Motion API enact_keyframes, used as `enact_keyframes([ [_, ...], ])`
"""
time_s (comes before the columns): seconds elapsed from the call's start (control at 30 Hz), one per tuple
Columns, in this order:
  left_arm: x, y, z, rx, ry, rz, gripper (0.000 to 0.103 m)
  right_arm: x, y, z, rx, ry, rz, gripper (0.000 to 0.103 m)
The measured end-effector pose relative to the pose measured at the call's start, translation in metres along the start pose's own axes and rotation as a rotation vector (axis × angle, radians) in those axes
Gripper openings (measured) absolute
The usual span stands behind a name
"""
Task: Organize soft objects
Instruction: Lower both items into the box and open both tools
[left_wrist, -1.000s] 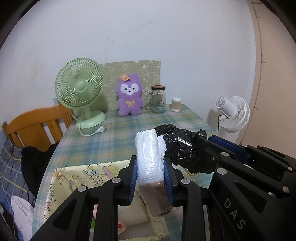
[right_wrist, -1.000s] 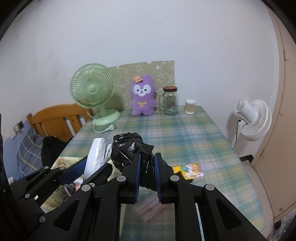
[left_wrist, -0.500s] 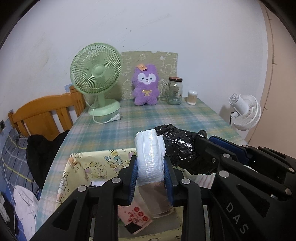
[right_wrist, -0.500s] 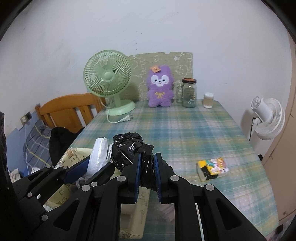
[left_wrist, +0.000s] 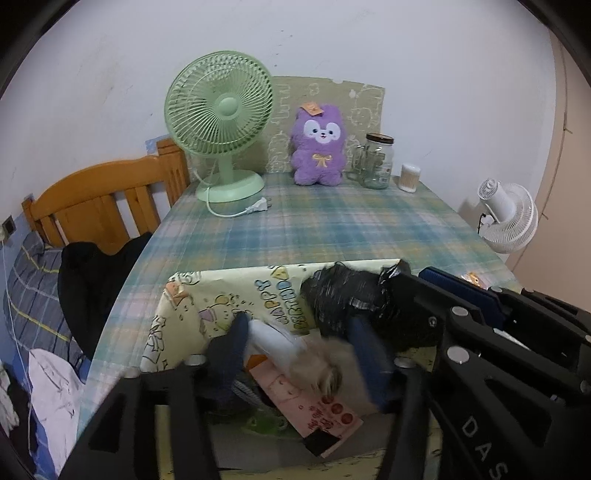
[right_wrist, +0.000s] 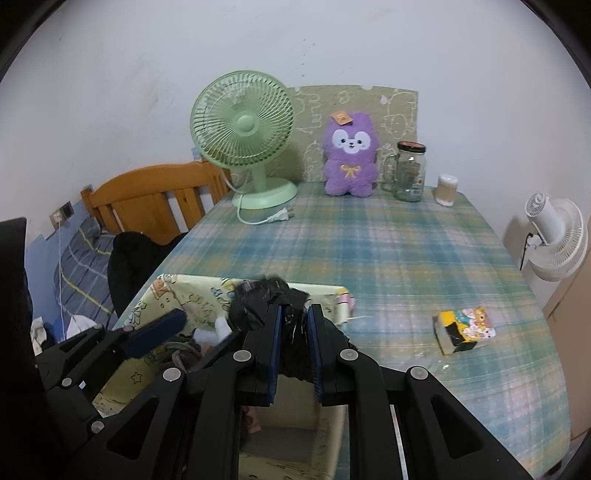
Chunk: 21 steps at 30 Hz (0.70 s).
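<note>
Both tongs over the yellow box (left_wrist: 184, 317) on the desk (right_wrist: 388, 251), likely to drop soft things inside. Left tongs (left_wrist: 299, 354) spread wide, white packet (left_wrist: 273, 341) blurred between them, seemingly loose. Right tongs (right_wrist: 293, 343) pinching the black bag (right_wrist: 266, 299), just above the box rim.

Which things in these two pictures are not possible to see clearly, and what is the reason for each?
- White bundle, left wrist view: motion blur, so whether the left gripper has let it go is unclear.
- Yellow box contents, right wrist view: hidden behind both grippers.
- Black plastic bag, right wrist view: lower part covered by the right gripper.
- Jar contents: too small.
</note>
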<state>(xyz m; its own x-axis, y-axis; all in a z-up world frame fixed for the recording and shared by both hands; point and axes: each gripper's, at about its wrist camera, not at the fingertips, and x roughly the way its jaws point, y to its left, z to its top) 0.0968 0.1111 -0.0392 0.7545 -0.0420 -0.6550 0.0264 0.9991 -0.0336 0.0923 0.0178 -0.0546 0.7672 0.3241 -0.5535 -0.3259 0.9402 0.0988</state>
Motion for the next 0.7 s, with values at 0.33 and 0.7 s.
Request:
enact_keyframes([
  [0.33,0.007,0.018,-0.007,-0.043,0.037,0.021,0.077,0.019,0.016,-0.002,-0.015,0.049,0.059,0.017],
  [0.7,0.008,0.017,-0.007,-0.03,0.042,0.004,0.088,0.024,0.011,-0.002,-0.013,0.064,0.025,0.076],
])
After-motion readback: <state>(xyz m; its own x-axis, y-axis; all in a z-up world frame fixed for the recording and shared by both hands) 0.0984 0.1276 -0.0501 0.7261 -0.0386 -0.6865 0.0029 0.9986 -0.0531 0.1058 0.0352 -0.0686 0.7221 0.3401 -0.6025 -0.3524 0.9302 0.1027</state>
